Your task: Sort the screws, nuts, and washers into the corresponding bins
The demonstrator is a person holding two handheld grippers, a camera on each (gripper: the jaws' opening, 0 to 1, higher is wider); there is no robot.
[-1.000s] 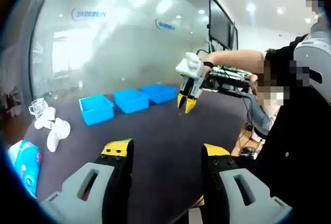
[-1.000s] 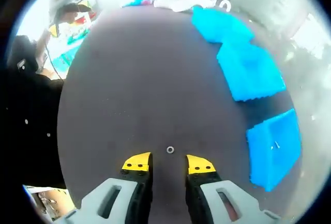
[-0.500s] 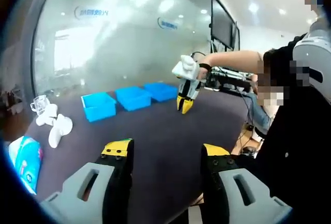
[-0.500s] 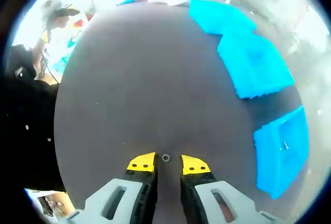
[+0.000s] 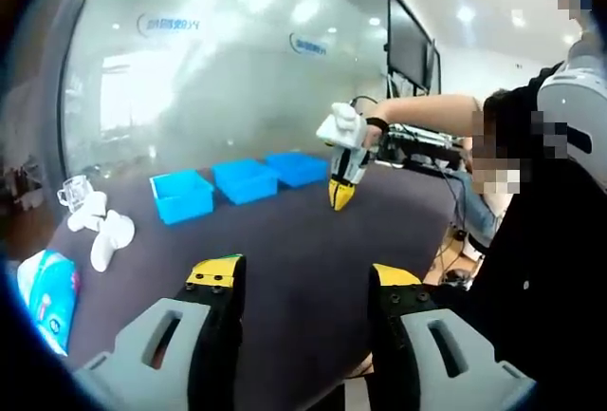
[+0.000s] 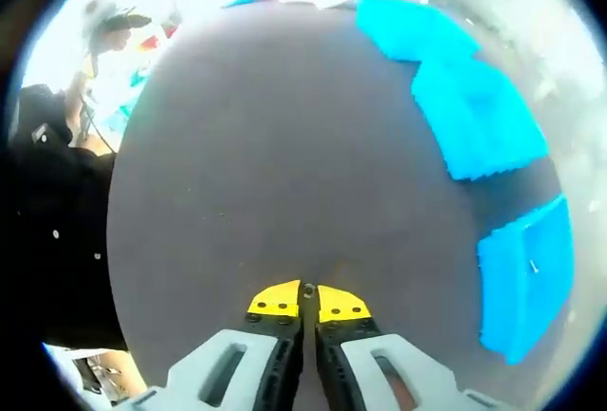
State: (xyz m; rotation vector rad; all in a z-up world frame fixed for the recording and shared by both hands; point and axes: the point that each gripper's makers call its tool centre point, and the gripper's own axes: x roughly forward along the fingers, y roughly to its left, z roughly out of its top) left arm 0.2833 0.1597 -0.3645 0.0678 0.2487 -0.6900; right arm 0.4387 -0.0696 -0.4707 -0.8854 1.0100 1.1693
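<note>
One small washer point(image 6: 307, 289) sits pinched in your nearly closed right gripper point(image 6: 306, 299): light, hard and slippery, so hold its rim firmly while your left gripper point(image 5: 302, 278) gapes wide.

Dark table point(image 5: 285, 240) underneath, with white game controllers point(image 5: 102, 231) and a blue packet point(image 5: 43, 302) near its far-left edge. Frosted glass wall point(image 5: 218, 79) behind; black monitor point(image 5: 406, 43) mounted beside it.

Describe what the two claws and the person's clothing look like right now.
Both the left claw and the right claw have grey slotted fingers capped with yellow tips on black pads. In the left gripper view the right claw carries a white housing. The person wears a black short-sleeved top.
</note>
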